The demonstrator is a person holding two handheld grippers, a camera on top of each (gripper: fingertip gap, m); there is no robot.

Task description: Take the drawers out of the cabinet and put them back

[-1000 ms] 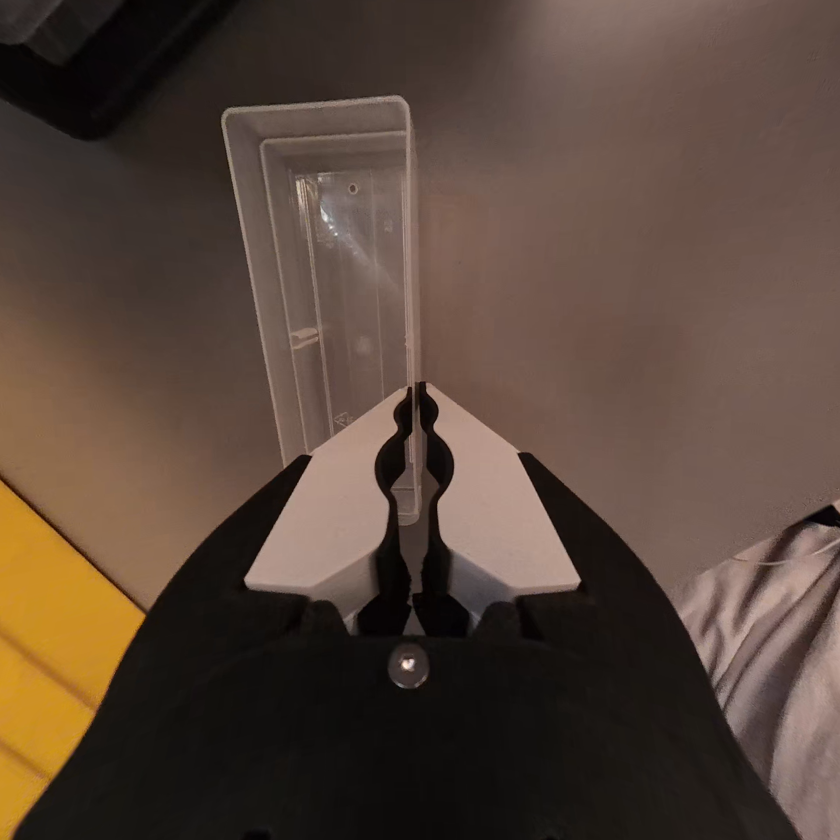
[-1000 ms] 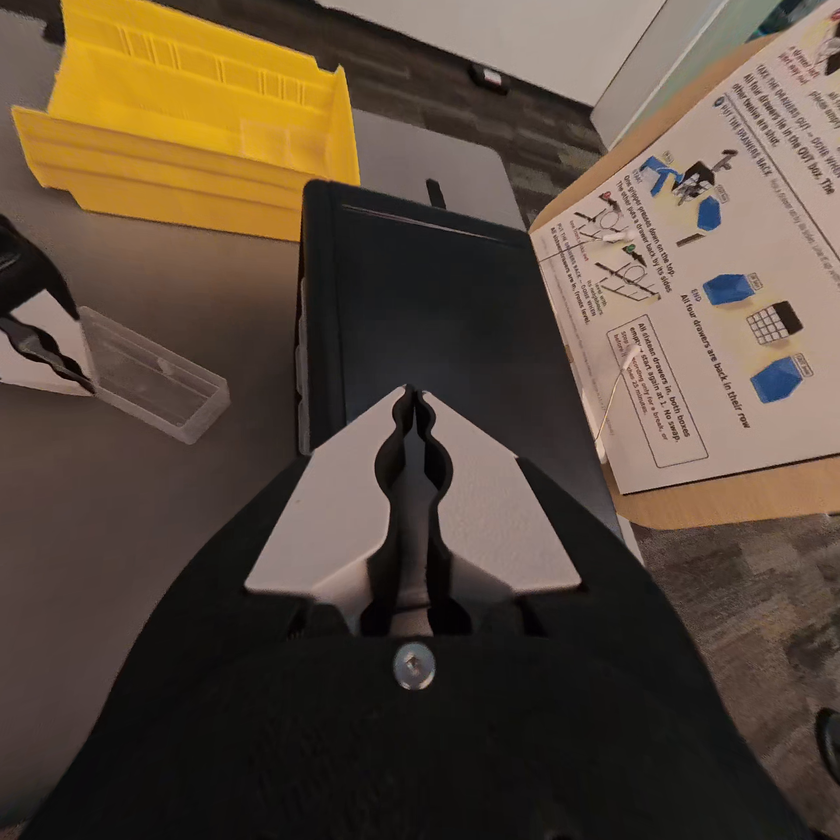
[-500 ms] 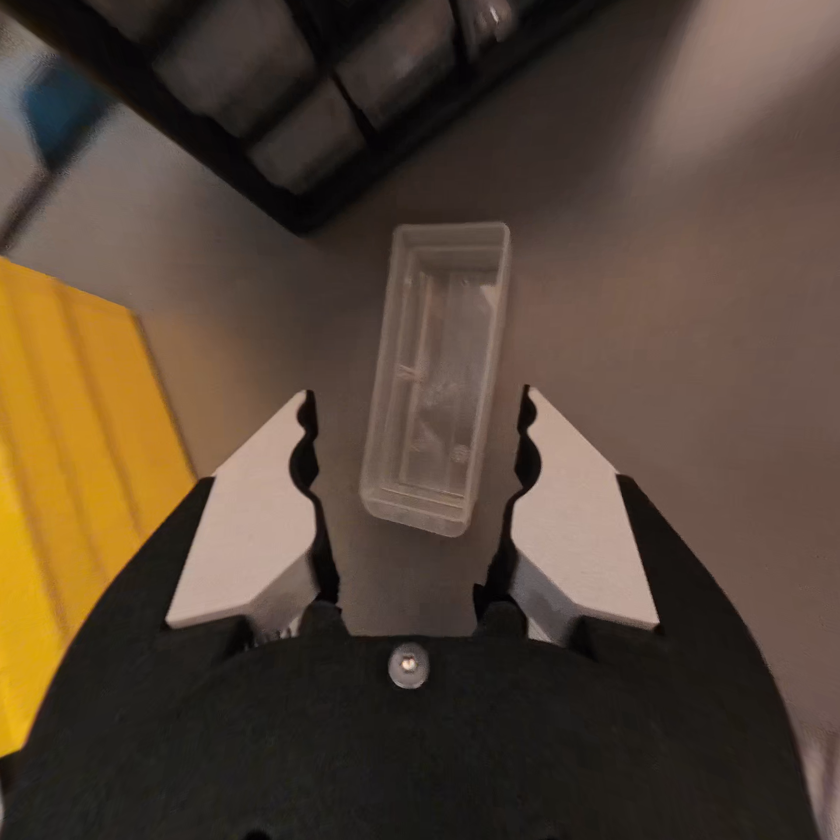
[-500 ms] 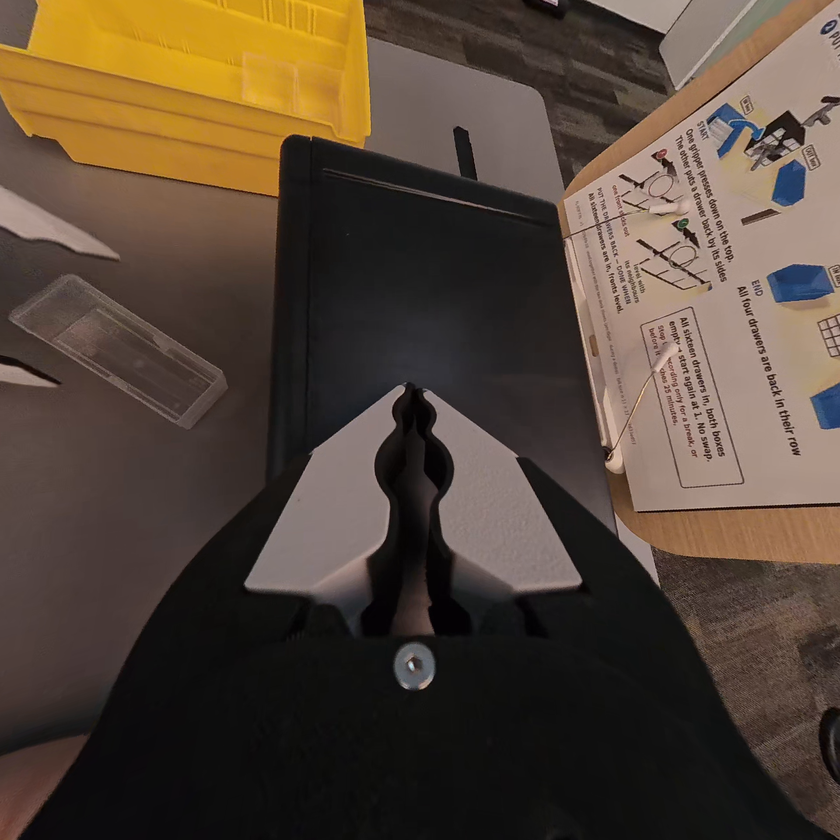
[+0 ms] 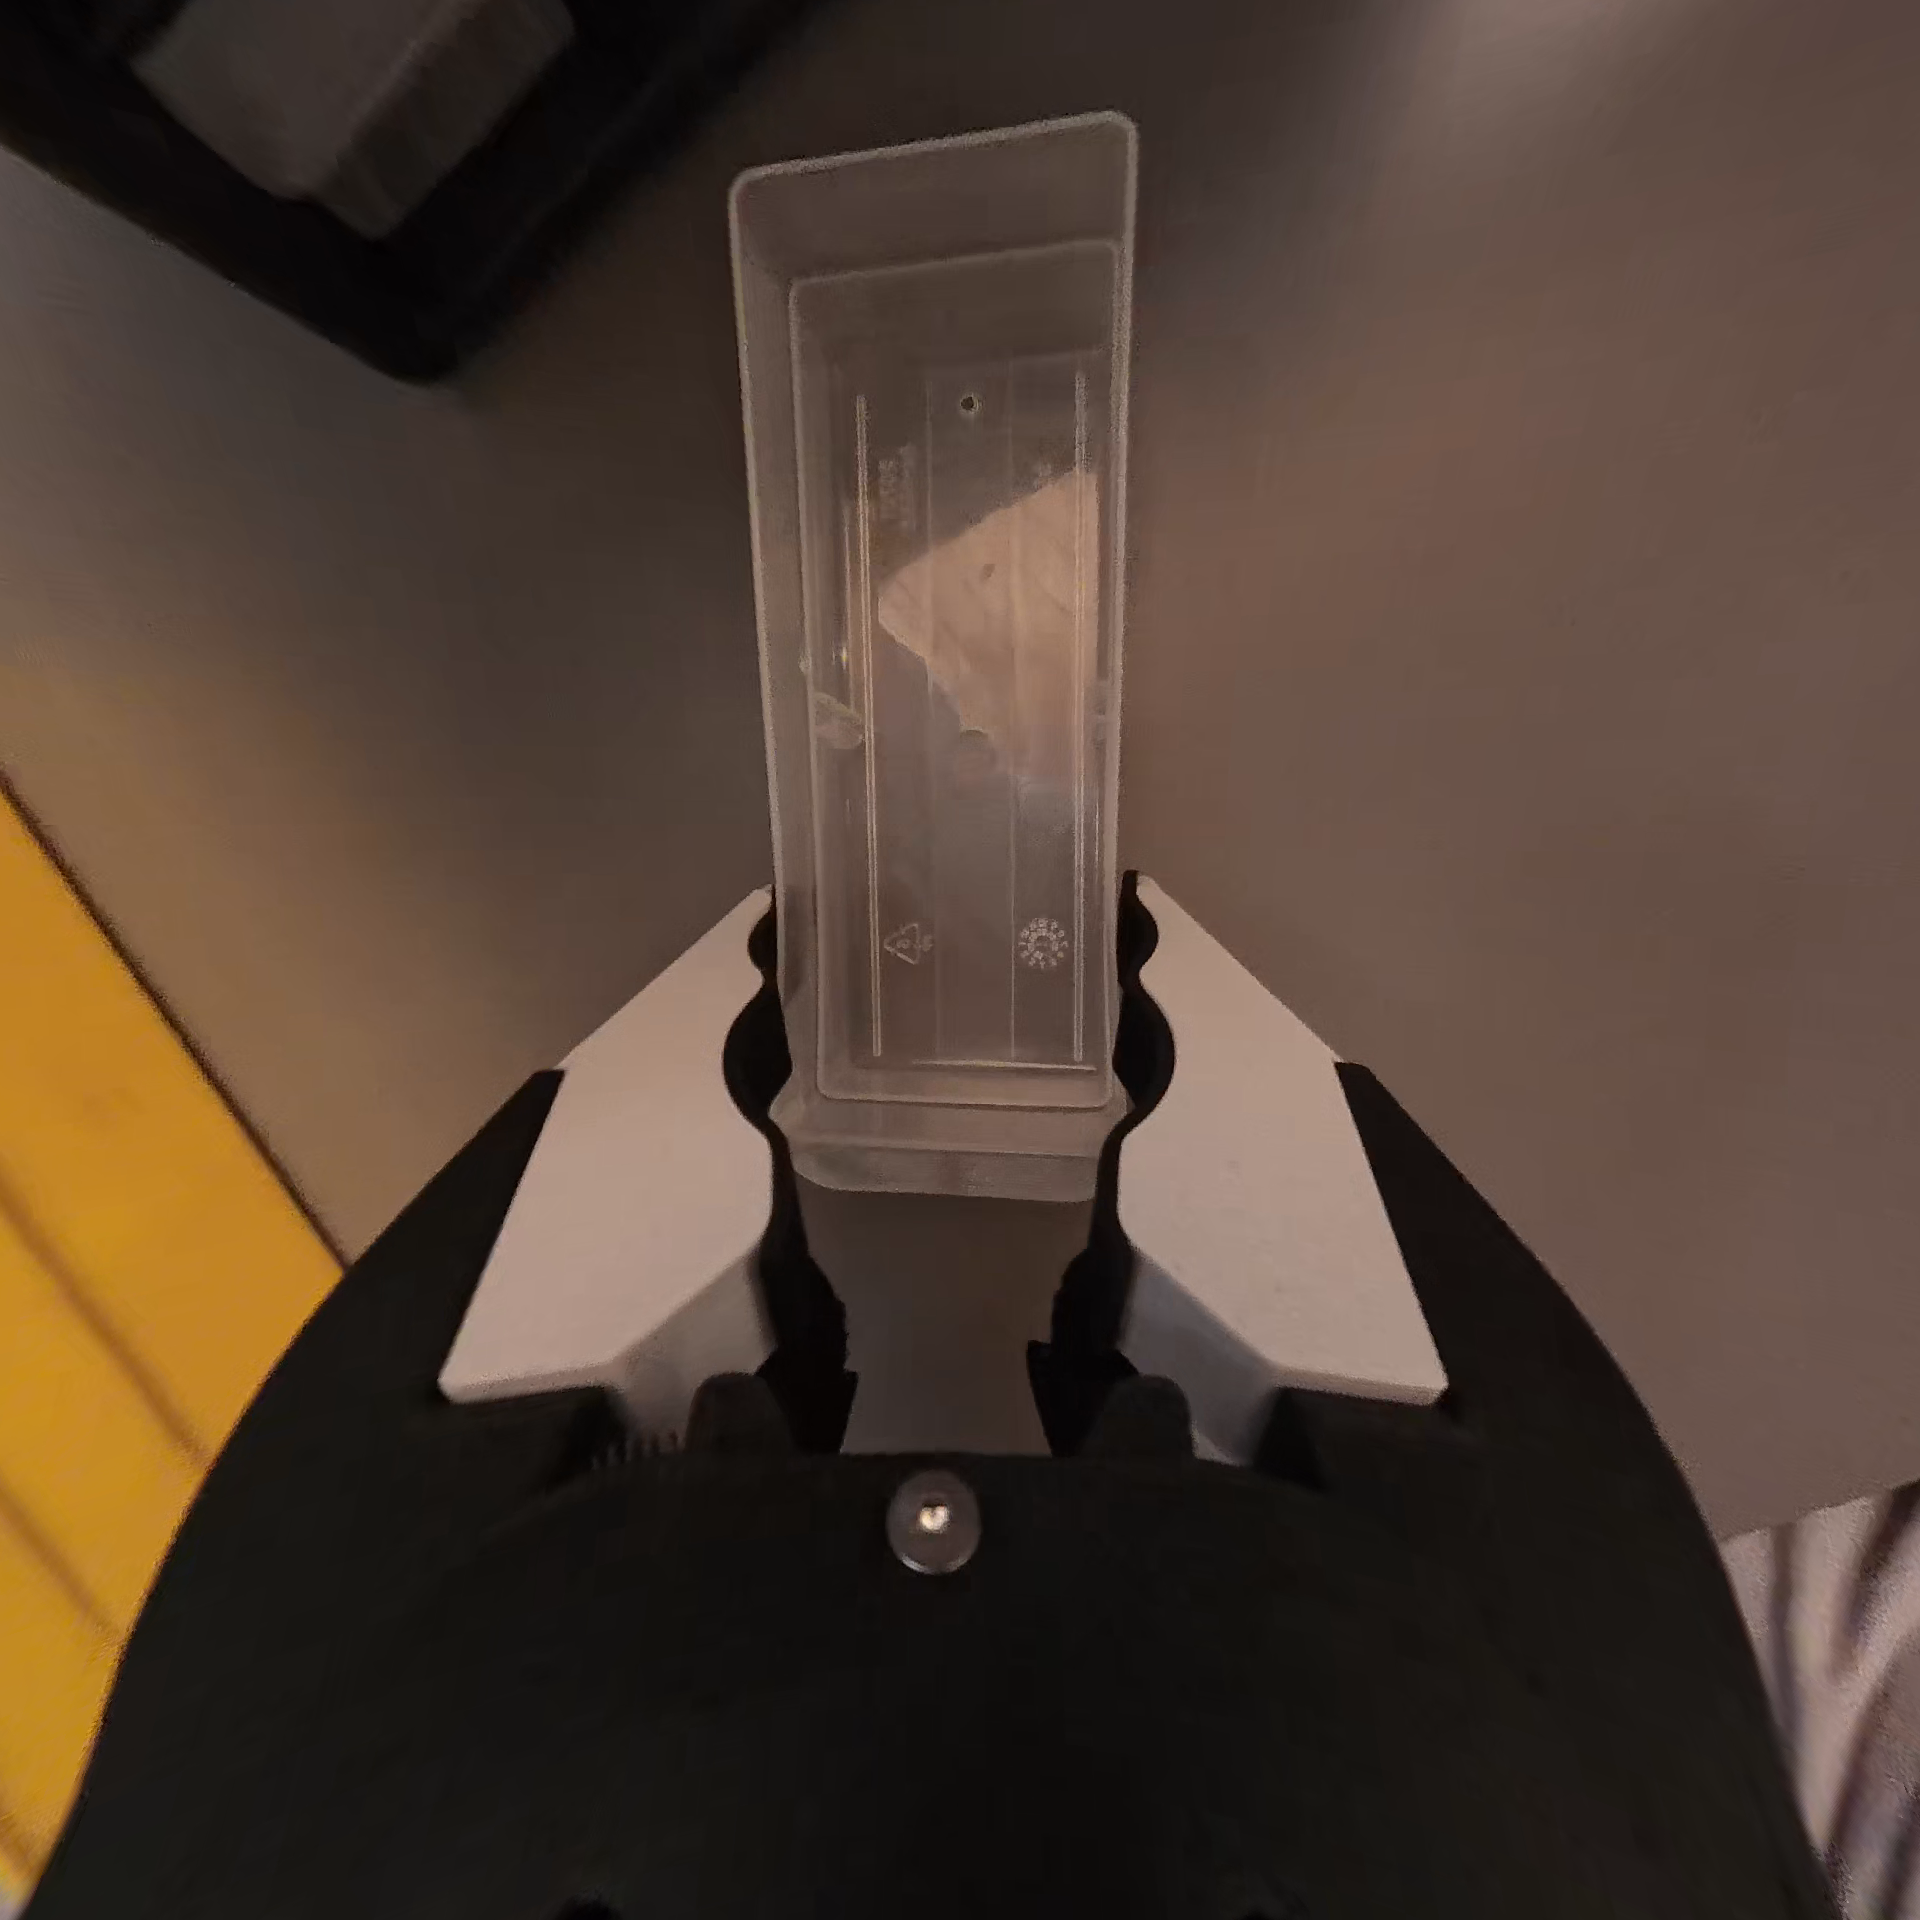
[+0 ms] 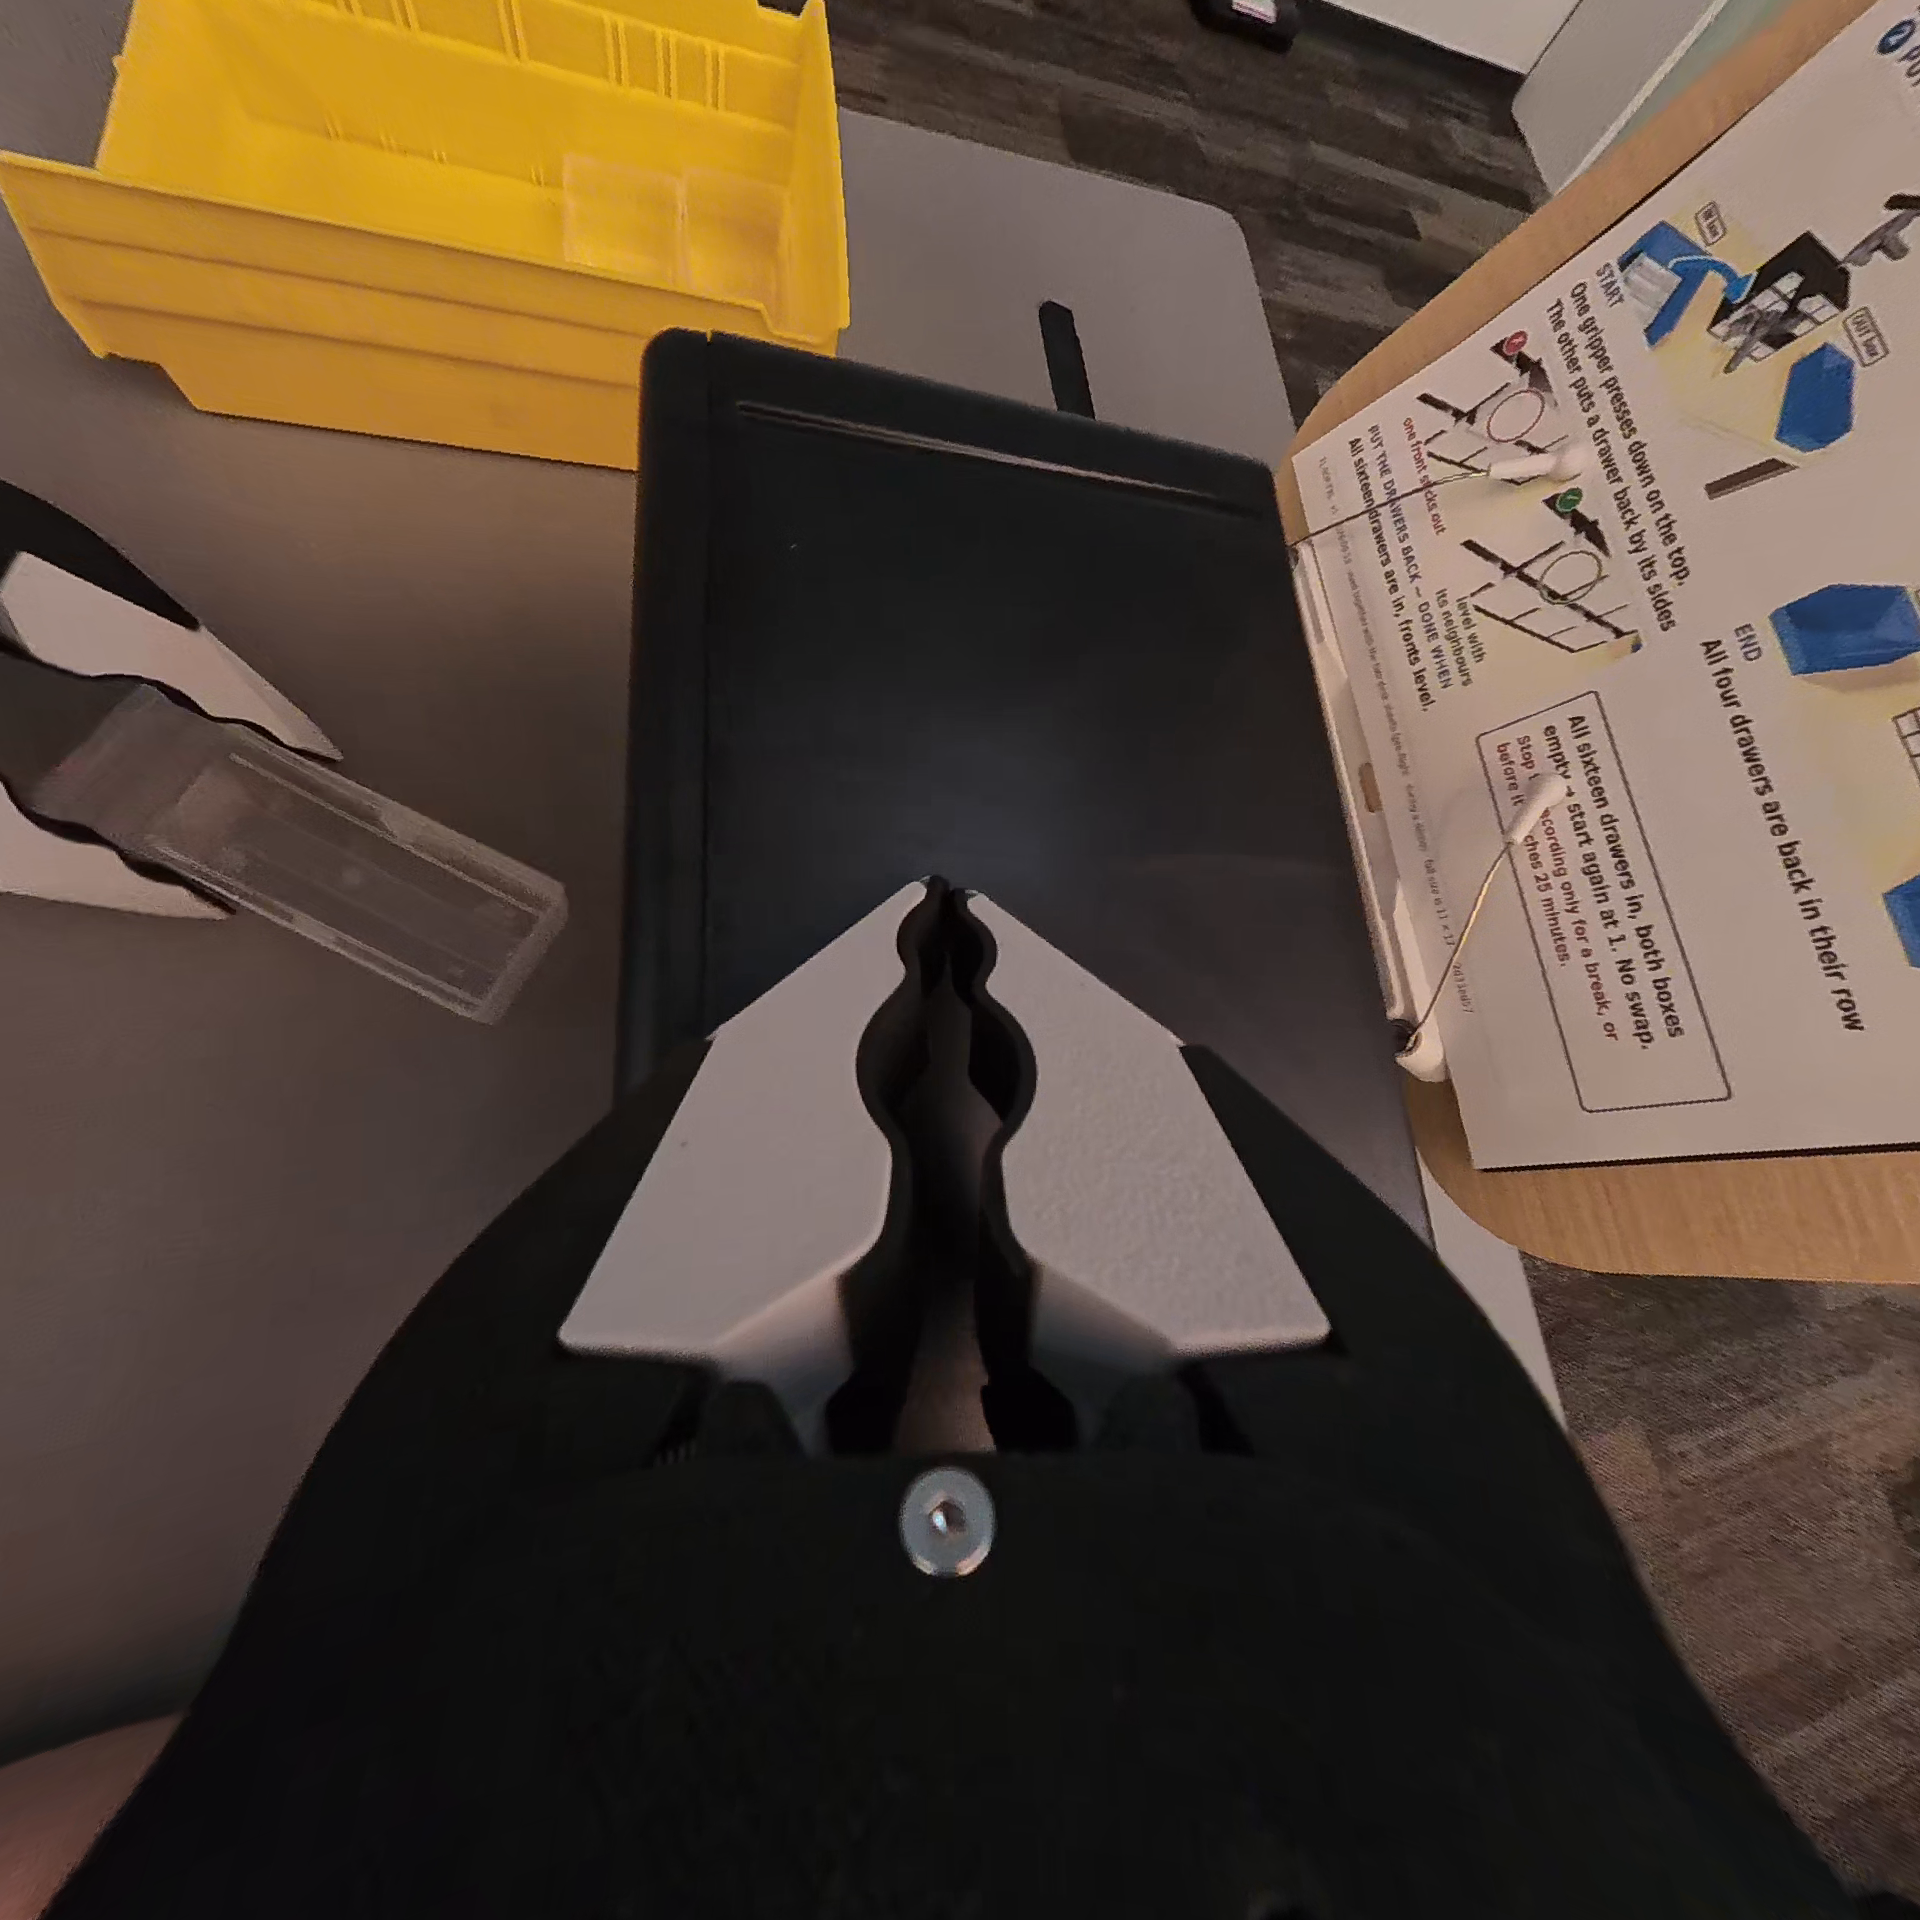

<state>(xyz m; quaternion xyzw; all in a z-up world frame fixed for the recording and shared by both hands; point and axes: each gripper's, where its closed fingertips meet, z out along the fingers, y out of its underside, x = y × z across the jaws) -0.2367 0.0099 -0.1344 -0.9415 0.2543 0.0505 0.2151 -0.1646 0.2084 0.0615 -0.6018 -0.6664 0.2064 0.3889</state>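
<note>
One clear plastic drawer (image 5: 940, 665) lies on the grey table (image 5: 1455, 623), out of the black cabinet (image 6: 966, 665), and the left gripper (image 5: 945, 1023) pinches its near end by the two long side walls, one finger on each. It looks light, thin-walled and slick, so I judge a side-wall hold near the end right but prone to flexing or slipping if squeezed hard or swung. The right gripper (image 6: 943, 885), pressed together and holding nothing, has its tips at the cabinet's top, seemingly steadying it, with a yellow bin (image 6: 436, 208) behind.
</note>
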